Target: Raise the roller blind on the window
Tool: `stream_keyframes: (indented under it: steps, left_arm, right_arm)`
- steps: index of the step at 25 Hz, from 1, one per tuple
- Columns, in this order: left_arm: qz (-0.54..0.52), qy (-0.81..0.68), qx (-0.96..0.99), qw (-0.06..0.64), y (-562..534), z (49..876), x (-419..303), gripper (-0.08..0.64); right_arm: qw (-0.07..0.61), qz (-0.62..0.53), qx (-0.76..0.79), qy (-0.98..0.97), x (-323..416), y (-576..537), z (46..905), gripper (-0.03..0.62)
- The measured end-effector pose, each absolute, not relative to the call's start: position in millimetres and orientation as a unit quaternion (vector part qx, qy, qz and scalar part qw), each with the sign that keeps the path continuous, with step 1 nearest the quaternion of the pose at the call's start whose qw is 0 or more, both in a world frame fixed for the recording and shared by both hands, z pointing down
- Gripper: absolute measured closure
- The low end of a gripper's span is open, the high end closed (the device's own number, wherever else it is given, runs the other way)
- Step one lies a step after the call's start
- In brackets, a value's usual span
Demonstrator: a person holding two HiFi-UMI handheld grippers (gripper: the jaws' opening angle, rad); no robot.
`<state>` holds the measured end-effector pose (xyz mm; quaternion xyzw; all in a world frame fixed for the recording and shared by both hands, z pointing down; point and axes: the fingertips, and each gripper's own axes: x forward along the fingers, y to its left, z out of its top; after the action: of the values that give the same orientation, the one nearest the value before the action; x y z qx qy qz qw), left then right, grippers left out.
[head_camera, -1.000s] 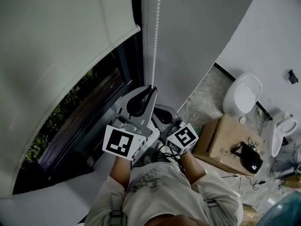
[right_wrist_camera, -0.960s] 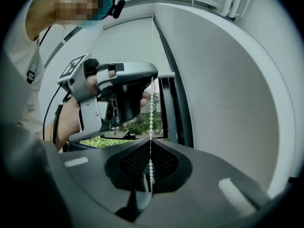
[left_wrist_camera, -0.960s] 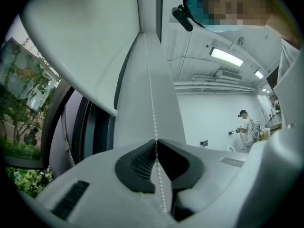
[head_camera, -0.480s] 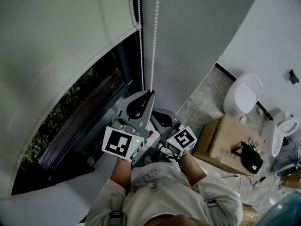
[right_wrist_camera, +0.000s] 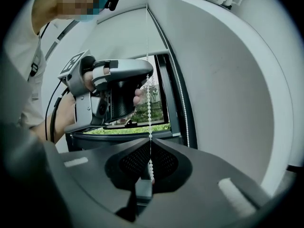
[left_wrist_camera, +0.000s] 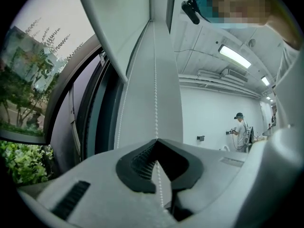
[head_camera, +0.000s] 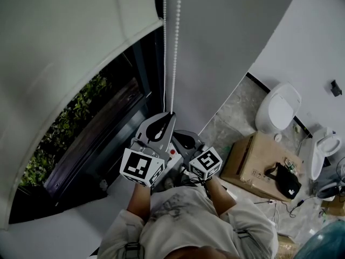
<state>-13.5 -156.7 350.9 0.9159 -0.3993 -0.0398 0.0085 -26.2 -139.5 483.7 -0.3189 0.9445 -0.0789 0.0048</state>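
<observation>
The white roller blind [head_camera: 70, 31] hangs over the upper part of the window [head_camera: 102, 117]; its bottom bar crosses the top left of the head view. A white bead chain [head_camera: 175, 47] drops in two strands beside the frame. My left gripper [head_camera: 172, 114] is shut on the right strand. Just below it, my right gripper [head_camera: 183, 138] is shut on the same strand. In the left gripper view the bead chain [left_wrist_camera: 155, 94] runs straight up from the closed left gripper [left_wrist_camera: 156, 142]. In the right gripper view the bead chain [right_wrist_camera: 147, 56] passes from the left gripper [right_wrist_camera: 150, 73] down into the right gripper [right_wrist_camera: 149, 142].
Green shrubs [head_camera: 59, 139] show outside the glass. On the floor to the right stand a white toilet [head_camera: 277, 109], a second toilet [head_camera: 323, 147] and a cardboard box [head_camera: 259, 161] with a black bag [head_camera: 285, 179] on it. A person [left_wrist_camera: 241, 129] stands by the far wall.
Both grippers have moved down a little with the chain. The blind's bottom bar has risen, and more of the window and greenery shows.
</observation>
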Motion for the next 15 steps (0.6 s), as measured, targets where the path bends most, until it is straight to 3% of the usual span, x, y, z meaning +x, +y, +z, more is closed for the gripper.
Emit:
stream_keyframes:
  steps: [15]
  left_arm:
    - [-0.007,-0.404,0.914,0.042,-154,398,-13,0.552]
  right_arm:
    - [-0.022,-0.116,-0.311,0.943,-23,-135,532,0.580]
